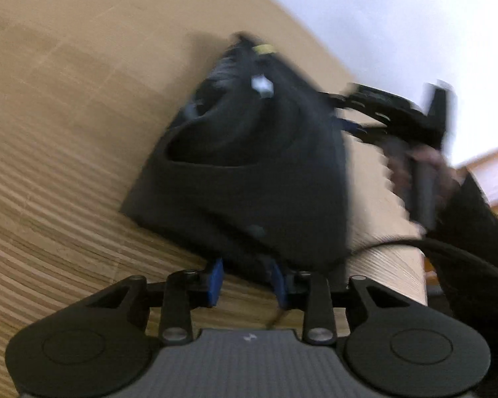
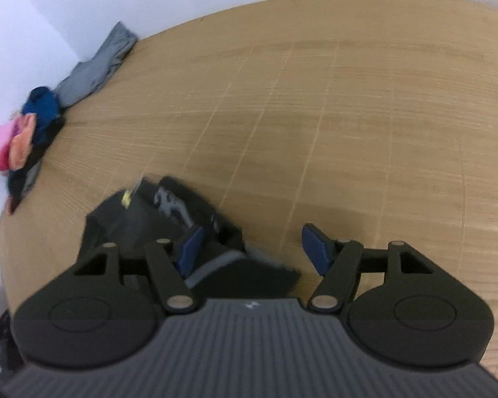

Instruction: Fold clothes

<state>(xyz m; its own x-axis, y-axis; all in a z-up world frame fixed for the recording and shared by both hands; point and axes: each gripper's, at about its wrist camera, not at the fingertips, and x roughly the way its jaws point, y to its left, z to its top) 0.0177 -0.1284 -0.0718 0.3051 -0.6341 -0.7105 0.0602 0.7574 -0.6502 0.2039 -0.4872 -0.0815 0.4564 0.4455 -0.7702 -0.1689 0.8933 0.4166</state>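
Observation:
A black garment (image 1: 249, 172) with a yellow tag and a white label lies bunched on the wooden table (image 1: 66, 116). My left gripper (image 1: 247, 282) has its blue pads a short gap apart, closed on the garment's near edge. The frame is blurred by motion. My right gripper (image 1: 415, 116) shows at the right of the left wrist view, held by a hand. In the right wrist view my right gripper (image 2: 255, 248) is open and empty above the same black garment (image 2: 169, 232), whose grey trim lies between its pads.
A pile of clothes (image 2: 26, 136), pink, orange, blue and black, sits at the table's far left by the white wall. A grey garment (image 2: 96, 66) lies behind it. Bare wooden table (image 2: 348, 116) stretches to the right. A black cable (image 1: 448, 248) hangs near the table edge.

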